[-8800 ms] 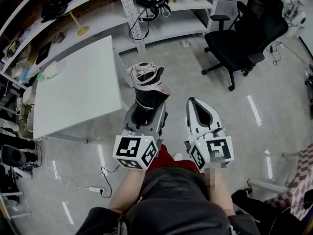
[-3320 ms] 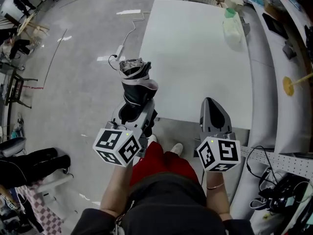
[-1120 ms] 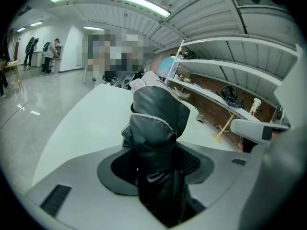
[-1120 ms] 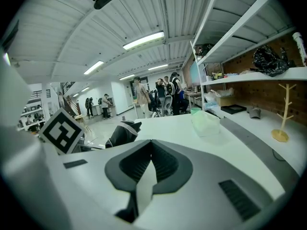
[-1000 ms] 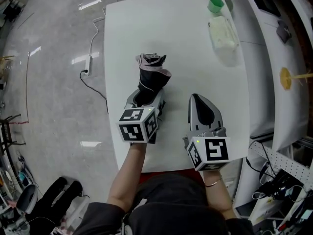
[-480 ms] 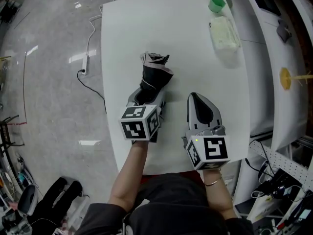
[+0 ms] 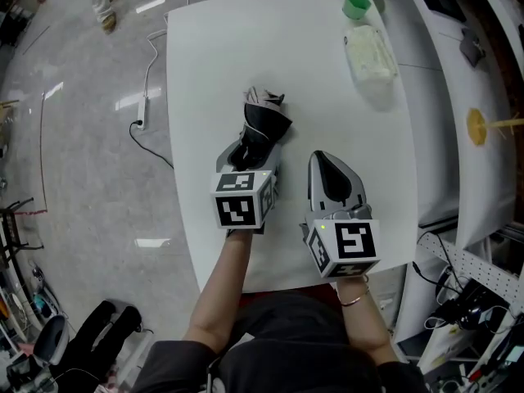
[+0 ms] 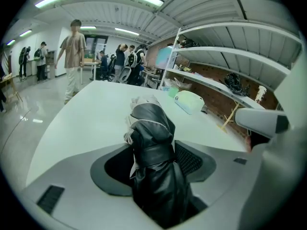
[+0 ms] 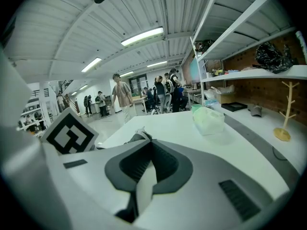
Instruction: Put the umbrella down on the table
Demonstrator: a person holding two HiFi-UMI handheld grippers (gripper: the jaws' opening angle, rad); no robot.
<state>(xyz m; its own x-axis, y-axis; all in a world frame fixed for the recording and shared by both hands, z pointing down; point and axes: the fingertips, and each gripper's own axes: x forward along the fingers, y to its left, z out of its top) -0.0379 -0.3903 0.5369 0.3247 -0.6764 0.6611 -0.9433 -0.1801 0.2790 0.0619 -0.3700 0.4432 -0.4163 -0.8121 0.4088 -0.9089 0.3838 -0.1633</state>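
Presently left gripper (image 7: 248,152) jaws had just been opening; folded umbrella (image 7: 265,123) lay loose between them on white counter (image 7: 213,56). Right gripper (image 7: 324,159) jaws together, empty.

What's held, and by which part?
The umbrella, near end between the left gripper jaws, which have just been opening, not clamped; right gripper shut, empty.

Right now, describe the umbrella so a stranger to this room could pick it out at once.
Find the big white table. Toward its left side, the left gripper, whose jaws have just been opening, has the umbrella between them. It is a folded black bundle with pale fabric at its tip, unlike the pale green pack and green cup at the far end.
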